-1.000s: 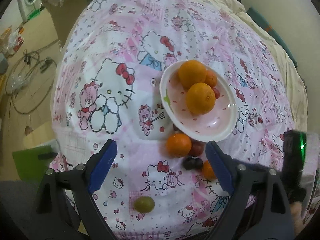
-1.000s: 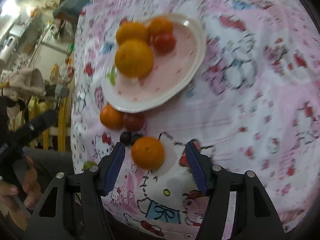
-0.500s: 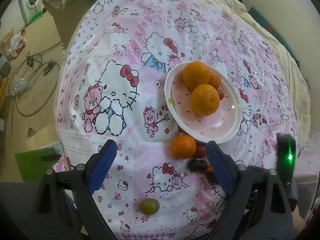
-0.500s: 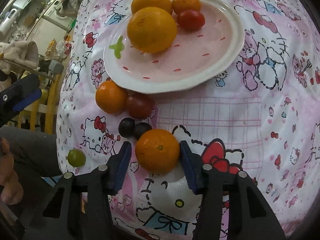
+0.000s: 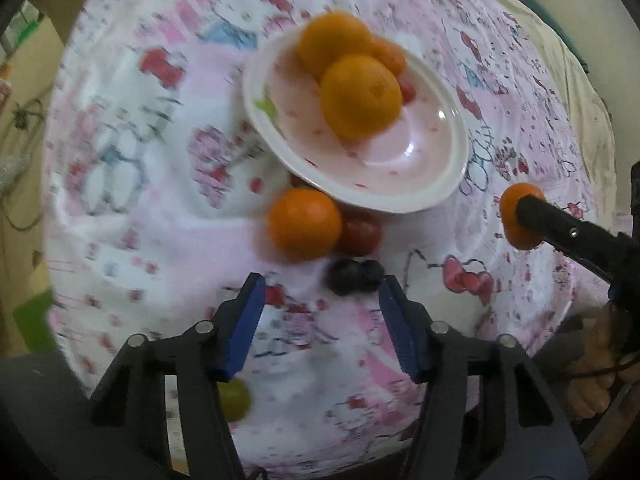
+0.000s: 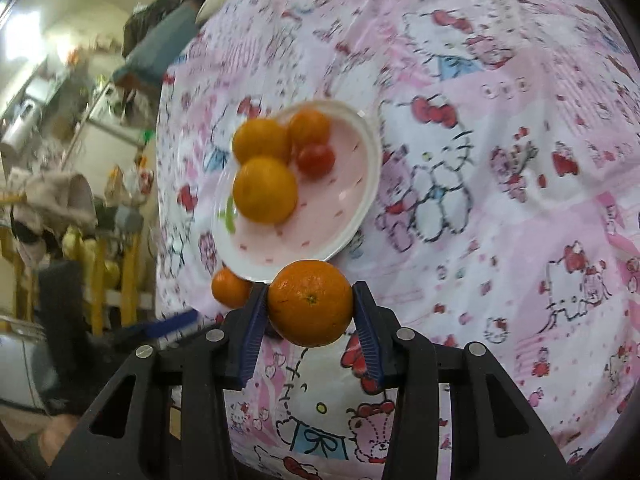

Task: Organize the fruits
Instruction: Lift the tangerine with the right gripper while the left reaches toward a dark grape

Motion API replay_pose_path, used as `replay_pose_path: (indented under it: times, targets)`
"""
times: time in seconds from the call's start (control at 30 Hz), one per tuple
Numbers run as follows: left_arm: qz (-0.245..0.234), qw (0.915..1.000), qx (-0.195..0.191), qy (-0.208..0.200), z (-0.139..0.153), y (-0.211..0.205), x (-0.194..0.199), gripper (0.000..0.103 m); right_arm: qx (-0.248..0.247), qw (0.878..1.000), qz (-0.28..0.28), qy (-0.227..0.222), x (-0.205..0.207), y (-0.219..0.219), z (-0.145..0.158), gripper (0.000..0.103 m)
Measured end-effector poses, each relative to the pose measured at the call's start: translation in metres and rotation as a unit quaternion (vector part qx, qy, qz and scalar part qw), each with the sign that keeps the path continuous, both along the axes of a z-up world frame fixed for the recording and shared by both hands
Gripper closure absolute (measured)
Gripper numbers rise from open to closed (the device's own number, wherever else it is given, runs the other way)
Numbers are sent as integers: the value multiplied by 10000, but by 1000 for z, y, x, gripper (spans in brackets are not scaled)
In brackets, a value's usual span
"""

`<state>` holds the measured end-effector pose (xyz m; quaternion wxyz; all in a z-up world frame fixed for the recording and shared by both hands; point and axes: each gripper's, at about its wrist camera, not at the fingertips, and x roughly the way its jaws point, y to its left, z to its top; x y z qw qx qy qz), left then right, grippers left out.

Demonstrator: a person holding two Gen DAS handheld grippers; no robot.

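Beside the plate (image 6: 362, 216): right gripper (image 6: 311, 312) clamped on an orange (image 6: 310, 302), lifted off the cloth just at the plate's near rim.

On the plate: two big oranges (image 6: 265, 189), a smaller one (image 6: 309, 127) and a red tomato (image 6: 315, 160). Left gripper (image 5: 320, 316) spread wide, holding nothing, hovering short of the plate. Between it and the plate, on the pink cartoon cloth (image 5: 132, 184): another orange (image 5: 304, 224), a dark red tomato (image 5: 360, 234) touching it, two dark grapes (image 5: 354, 276) near the right finger. A green grape (image 5: 234, 398) sits behind the left finger.
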<state>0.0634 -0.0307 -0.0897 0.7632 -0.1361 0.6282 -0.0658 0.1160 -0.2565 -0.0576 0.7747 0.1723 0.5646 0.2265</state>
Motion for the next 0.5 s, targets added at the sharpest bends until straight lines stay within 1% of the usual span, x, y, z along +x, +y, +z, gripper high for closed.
replay_pose_path:
  times: [0.07,0.17,0.27,0.4,0.43,0.47,0.5]
  targets:
    - [86,9997,-173,169,-8,-3,3,53,68,10000,-68,17,1,-6,-1,59]
    - [253,9983,-333,403,-18,-4,7,54,94,9999,-97,42,-1,-8,-1,59]
    - [374,9975,-369,468,-24,-5,13,54,130,9998,-115,85,-2,-16,-2,59]
    - [494,9964,-381,579,-32,-5,19,68,180,9997,-153,79,-3,-18,-1,59]
    - [529,9956,-473,610,-34,-4,19,70,187,9997,-160,74,-3,-18,0,59]
    - [549,9946,-587,658,-36,-4,19,76,199,9996,-173,68,-2,-19,0,59]
    - [542,9935,-692,724,-37,-5,19,76,204,9996,-179,65,-2,-19,1,59]
